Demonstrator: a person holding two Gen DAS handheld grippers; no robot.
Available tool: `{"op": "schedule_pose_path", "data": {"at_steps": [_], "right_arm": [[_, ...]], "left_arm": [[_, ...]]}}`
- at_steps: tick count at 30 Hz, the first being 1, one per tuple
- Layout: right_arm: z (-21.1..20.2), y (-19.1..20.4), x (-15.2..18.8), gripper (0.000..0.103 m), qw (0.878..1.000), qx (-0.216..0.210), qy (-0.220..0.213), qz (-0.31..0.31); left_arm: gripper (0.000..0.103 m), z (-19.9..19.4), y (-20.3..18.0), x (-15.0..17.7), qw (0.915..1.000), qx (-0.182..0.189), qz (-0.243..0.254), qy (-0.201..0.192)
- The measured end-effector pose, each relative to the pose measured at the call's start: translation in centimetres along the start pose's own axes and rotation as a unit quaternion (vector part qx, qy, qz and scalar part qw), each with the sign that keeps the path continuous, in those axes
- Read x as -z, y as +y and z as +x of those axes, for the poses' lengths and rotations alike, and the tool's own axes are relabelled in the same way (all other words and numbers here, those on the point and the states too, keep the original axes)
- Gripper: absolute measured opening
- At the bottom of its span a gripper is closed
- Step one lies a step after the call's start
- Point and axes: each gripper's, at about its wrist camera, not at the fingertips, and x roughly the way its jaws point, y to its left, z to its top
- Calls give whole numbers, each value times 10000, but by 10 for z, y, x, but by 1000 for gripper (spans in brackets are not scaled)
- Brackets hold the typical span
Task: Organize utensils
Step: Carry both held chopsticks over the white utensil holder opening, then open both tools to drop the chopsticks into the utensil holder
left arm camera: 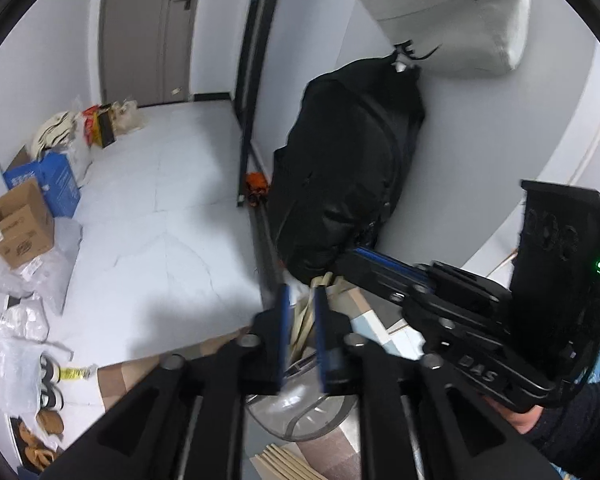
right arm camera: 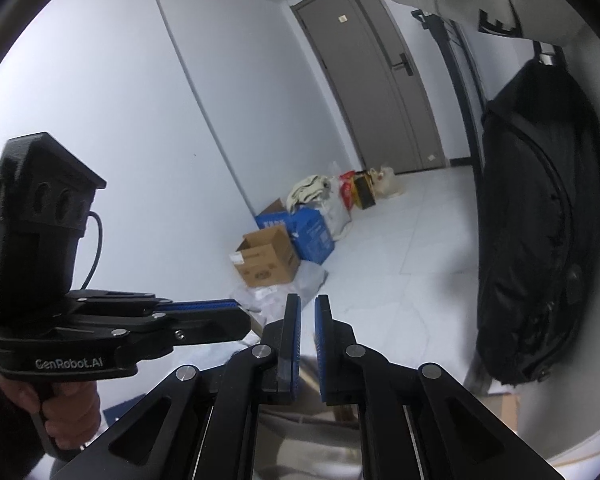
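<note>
The left gripper [left arm camera: 302,334] has its blue-padded jaws slightly parted and empty. The right gripper [right arm camera: 307,342] is nearly closed, also empty. Just below the left gripper's tips lie pale wooden utensil handles [left arm camera: 306,322] beside a clear rounded plastic container [left arm camera: 300,412]. These are probably light, stiff and smooth, so grip a handle mid-length, across its narrow width.
</note>
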Motion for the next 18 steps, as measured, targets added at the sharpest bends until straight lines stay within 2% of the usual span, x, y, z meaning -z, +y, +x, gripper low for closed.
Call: {"op": "schedule_pose_path", "data": {"at_steps": [1,3,4,7,9,11,12,18], "right_arm": [[-3,-2,2,8,10000,-11,41,26],[-7,-4,2,9,9999,66,41,68],[-11,-5,3,12,9999,103,30,101],[-29,-13,7,29,9992,253,-34,309],[-39,-17,10,32,9987,306,-74,409],[-48,-19,12,40,9980,382,-101,498],[-53,-19,13,42,9976,394,-117,550],[-76,-9,21,53,9967,446,-218,646]], "left_arm": [[27,-2,1,1,10000,59,-55,-24],[35,-10,2,3,9998,-22,-113,-170],[37,-15,2,4,9996,-111,-91,-251],[37,-27,0,9,9987,-283,-101,-407],[40,-31,-2,13,9981,-390,-145,-451],[46,-35,-2,18,9972,-543,-195,-479],[48,-39,-4,22,9964,-657,-218,-499],[49,-55,-12,38,9926,-934,-344,-690]]}}
